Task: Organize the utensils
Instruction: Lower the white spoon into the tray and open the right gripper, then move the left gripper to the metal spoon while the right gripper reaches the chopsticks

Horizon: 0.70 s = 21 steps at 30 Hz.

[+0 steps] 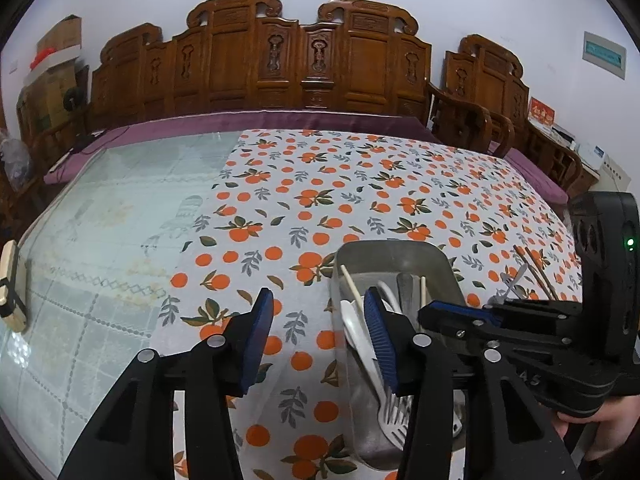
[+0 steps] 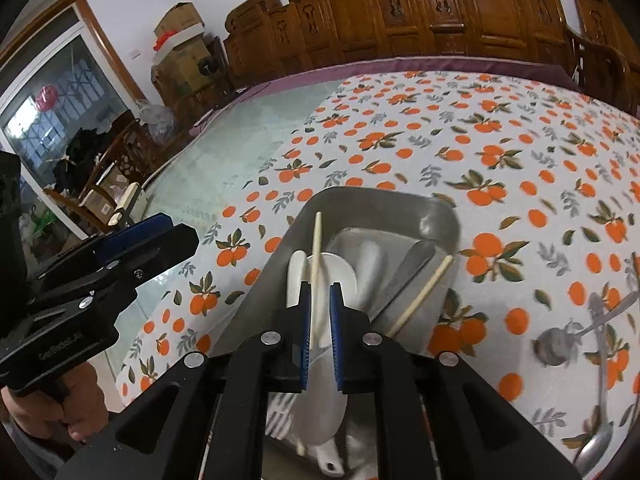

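Observation:
A steel tray (image 1: 384,246) (image 2: 380,196) stands on the orange-print tablecloth. In it lie white plastic utensils, pale chopsticks (image 2: 317,248) and a metal piece. Over the tray's near end, my right gripper (image 2: 320,300) has its blue pads close together on a white spoon (image 2: 320,396). The spoon's handle fills the narrow gap, and its bowl hangs back toward the camera. My left gripper (image 1: 318,294) is open over the cloth just left of the tray, with nothing between its fingers. The left wrist view shows the right gripper (image 1: 430,312) from the side, over the tray's right part.
Metal spoons (image 2: 556,346) and dark chopsticks (image 1: 540,272) lie on the cloth right of the tray. The table's left half is bare glass, with a wooden block (image 1: 12,288) at its edge. Carved wooden chairs (image 1: 304,60) line the far side. A hand (image 1: 600,420) grips the right tool.

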Available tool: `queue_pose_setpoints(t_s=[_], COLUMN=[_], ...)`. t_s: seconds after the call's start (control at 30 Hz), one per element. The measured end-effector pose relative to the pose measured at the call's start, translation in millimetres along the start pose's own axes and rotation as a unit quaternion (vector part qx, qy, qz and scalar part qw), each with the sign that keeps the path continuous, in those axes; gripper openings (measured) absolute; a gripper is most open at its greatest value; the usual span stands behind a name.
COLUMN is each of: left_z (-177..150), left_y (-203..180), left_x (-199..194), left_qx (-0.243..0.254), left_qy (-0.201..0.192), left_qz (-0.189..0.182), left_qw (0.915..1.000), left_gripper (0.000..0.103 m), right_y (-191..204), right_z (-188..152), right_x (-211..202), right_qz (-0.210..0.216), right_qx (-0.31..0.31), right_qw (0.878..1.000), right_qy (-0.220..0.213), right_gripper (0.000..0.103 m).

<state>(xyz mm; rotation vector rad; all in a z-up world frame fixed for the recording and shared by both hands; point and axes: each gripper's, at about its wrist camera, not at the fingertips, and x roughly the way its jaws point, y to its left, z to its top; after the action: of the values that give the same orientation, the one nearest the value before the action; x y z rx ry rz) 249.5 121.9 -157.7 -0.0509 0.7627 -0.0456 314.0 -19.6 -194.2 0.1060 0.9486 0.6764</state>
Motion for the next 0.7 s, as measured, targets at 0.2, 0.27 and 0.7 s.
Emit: queue_pose_setpoints(t_s=[0.2,0.27,0.7], left_z=[2,3,1], left_y=[-15,-19,-71], left_x=[0,0,4], left_qx=[0.007,0.008,0.052], left_qy=[-0.003,-0.005,-0.011], left_qz=[-0.007,-0.009,-0.034], left_qw=[0.9999,0.9999,0.9980], left_gripper=[0.054,0.059,0.087], right_y=[-14,-22,-106], right_z=[-5,-8,-48], right_x=[-43,-60,-146], right_qz=[-0.028,-0.041,-0.146], right_qx=[-0.042,-0.051,-0.049], right_qw=[0.998,0.997,0.986], right_qy=[-0.028,-0.037,-0.066], right_gripper=[0.012,0.012,0.042])
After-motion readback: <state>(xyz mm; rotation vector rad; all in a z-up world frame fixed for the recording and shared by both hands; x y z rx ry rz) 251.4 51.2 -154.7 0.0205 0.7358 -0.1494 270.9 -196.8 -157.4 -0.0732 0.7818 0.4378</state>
